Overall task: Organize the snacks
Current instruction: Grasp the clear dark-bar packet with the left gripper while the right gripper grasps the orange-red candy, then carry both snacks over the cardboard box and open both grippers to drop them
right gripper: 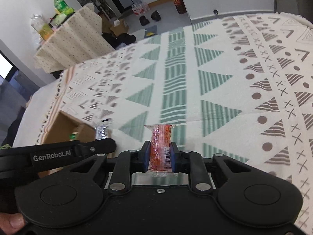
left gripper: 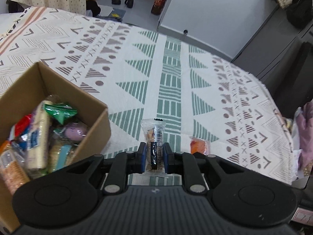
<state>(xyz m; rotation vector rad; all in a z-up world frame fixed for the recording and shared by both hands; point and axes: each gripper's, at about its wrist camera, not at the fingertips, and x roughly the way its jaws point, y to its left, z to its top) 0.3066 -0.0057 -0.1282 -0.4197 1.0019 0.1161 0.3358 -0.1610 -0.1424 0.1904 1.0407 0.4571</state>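
Note:
My left gripper [left gripper: 154, 152] is shut on a clear-wrapped snack with a dark label [left gripper: 155, 137], held above the patterned tablecloth just right of the cardboard box [left gripper: 93, 129]. The box holds several snacks, among them a green packet [left gripper: 60, 112] and a purple one [left gripper: 75, 131]. My right gripper [right gripper: 160, 156] is shut on an orange-red packet [right gripper: 161, 143]; that orange-red packet [left gripper: 199, 145] also shows at the right in the left wrist view. The left gripper body [right gripper: 58, 153] and its clear-wrapped snack [right gripper: 101, 131] appear at the left of the right wrist view, beside the box [right gripper: 64, 129].
A tablecloth [left gripper: 170, 68] with green and brown triangles covers the table. Its far edge drops to a grey floor with shoes [left gripper: 129, 1] and a bottle [left gripper: 159, 2]. A second covered table with bottles [right gripper: 62, 5] stands behind. A fingertip [right gripper: 13, 220] grips the right handle.

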